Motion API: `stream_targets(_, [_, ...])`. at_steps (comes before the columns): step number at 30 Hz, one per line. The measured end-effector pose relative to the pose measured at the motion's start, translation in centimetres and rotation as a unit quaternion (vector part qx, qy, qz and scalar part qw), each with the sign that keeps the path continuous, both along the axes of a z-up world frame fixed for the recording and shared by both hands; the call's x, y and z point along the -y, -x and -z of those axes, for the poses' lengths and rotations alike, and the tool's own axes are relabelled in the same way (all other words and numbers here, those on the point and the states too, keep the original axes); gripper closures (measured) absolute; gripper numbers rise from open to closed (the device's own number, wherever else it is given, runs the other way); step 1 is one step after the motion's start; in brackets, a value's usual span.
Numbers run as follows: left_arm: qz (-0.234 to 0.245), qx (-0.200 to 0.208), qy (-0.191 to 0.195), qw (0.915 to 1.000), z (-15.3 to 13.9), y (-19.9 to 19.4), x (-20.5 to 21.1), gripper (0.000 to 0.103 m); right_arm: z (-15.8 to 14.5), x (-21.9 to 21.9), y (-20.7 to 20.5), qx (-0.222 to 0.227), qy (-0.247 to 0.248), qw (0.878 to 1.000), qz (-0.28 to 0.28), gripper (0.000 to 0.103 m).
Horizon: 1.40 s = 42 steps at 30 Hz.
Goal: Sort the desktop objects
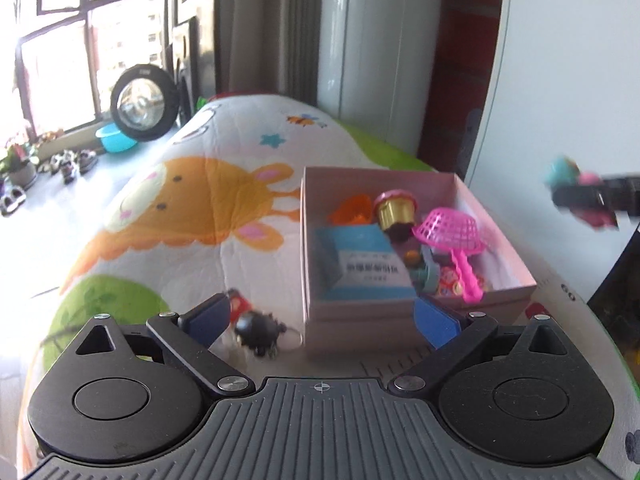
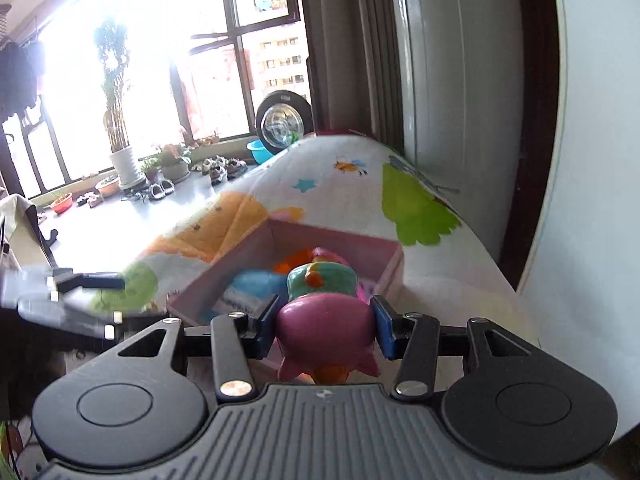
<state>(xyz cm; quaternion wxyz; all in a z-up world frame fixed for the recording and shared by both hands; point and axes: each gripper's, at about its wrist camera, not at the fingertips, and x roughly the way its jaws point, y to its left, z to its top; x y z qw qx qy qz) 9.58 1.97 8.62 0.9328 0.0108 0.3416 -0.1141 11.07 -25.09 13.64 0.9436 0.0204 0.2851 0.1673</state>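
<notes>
On the left, we are seeing a small black spiky toy [image 1: 260, 332] lying on the cartoon-printed cloth [image 1: 192, 208] covering the bench, just beside the pink box [image 1: 496, 216]. Our left gripper [image 1: 324, 322] is hovering with its jaws spread wide, gripping nothing. In the box, a blue packet [image 1: 360, 268], a gold-cupped toy [image 1: 396, 210] and a pink strainer [image 1: 454, 232] are lying together. On the right, our right gripper [image 2: 324, 334] is clamping its jaws on a purple and teal figurine [image 2: 324, 320], held above the box's near edge.
</notes>
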Motion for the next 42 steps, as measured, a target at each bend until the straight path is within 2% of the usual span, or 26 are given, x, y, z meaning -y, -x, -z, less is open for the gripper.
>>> stream_targets(1, [-0.003, -0.005, 0.005, 1.0000, 0.4, 0.3, 0.0, 0.002, -0.7, -0.9, -1.4, 0.009, -0.013, 1.000, -0.003, 0.052])
stream_targets(3, [-0.006, -0.007, 0.006, 0.9999, 0.9, 0.9, 0.0, 0.002, -1.5, -2.5, -4.2, 0.008, -0.026, 1.000, -0.011, 0.018])
stream_targets(6, [0.004, 0.006, -0.011, 0.9999, 1.2, 2.7, -0.2, 0.001, -1.0, -4.4, -6.9, -0.004, 0.004, 1.000, -0.005, 0.018])
stream_targets(10, [0.020, 0.014, -0.040, 0.9989, 2.3, 3.5, -0.5, 0.000, 2.3, -6.1, -8.4, -0.033, 0.073, 0.997, -0.004, 0.018])
stream_targets(18, [-0.007, -0.009, -0.010, 0.9999, 4.1, 3.6, -2.0, 0.000, 7.2, -7.6, -10.1, -0.077, 0.157, 0.984, -0.020, 0.018])
stream_targets(19, [-0.007, -0.011, -0.008, 0.9999, 4.3, 3.7, -2.1, 0.000, 7.6, -7.9, -10.3, -0.080, 0.172, 0.982, -0.024, 0.020])
stream_targets(20, [-0.007, -0.013, -0.007, 0.9999, 4.5, 3.8, -2.2, 0.000, 8.0, -8.1, -10.6, -0.084, 0.187, 0.979, -0.025, 0.032])
stream_targets(21, [-0.008, -0.015, -0.006, 0.9998, 4.7, 3.8, -2.3, 0.000, 8.2, -8.3, -10.9, -0.086, 0.201, 0.976, -0.021, 0.033])
stream_targets(23, [-0.012, -0.018, -0.005, 0.9997, 4.9, 3.8, -2.5, 0.000, 7.9, -8.6, -10.8, -0.060, 0.217, 0.974, -0.007, 0.033])
stream_targets(26, [-0.023, -0.019, -0.009, 0.9995, 5.2, 3.7, -2.8, 0.000, 6.8, -9.3, -9.5, 0.023, 0.250, 0.968, 0.006, 0.033])
stream_targets(28, [-0.032, -0.017, -0.013, 0.9993, 5.3, 3.6, -2.9, 0.000, 6.5, -9.6, -9.0, 0.048, 0.270, 0.962, 0.001, 0.022])
stream_targets(29, [-0.036, -0.015, -0.016, 0.9991, 5.3, 3.5, -3.0, 0.000, 6.4, -9.5, -8.9, 0.045, 0.267, 0.963, -0.004, 0.014])
stream_targets(32, [-0.047, -0.014, -0.016, 0.9987, 5.4, 3.4, -3.2, 0.000, 5.9, -9.0, -8.4, 0.031, 0.236, 0.971, -0.006, 0.014])
stream_targets(34, [-0.054, -0.017, -0.014, 0.9983, 5.5, 3.2, -3.3, 0.000, 5.2, -9.0, -8.2, 0.017, 0.199, 0.980, -0.012, 0.015])
stream_targets(38, [-0.063, -0.027, -0.009, 0.9976, 5.6, 3.1, -3.2, 0.000, 3.6, -10.4, -9.7, -0.011, 0.113, 0.993, -0.027, 0.029])
stream_targets(39, [-0.064, -0.029, -0.006, 0.9975, 5.5, 3.1, -3.1, 0.000, 3.5, -11.0, -10.3, -0.020, 0.096, 0.995, -0.035, 0.029])
stream_targets(41, [-0.060, -0.026, -0.001, 0.9979, 5.2, 3.2, -2.8, 0.000, 4.0, -12.6, -11.5, -0.038, 0.083, 0.995, -0.049, 0.031])
stream_targets(42, [-0.057, -0.022, -0.001, 0.9981, 5.0, 3.3, -2.6, 0.000, 4.6, -13.5, -12.1, -0.044, 0.095, 0.993, -0.048, 0.035])
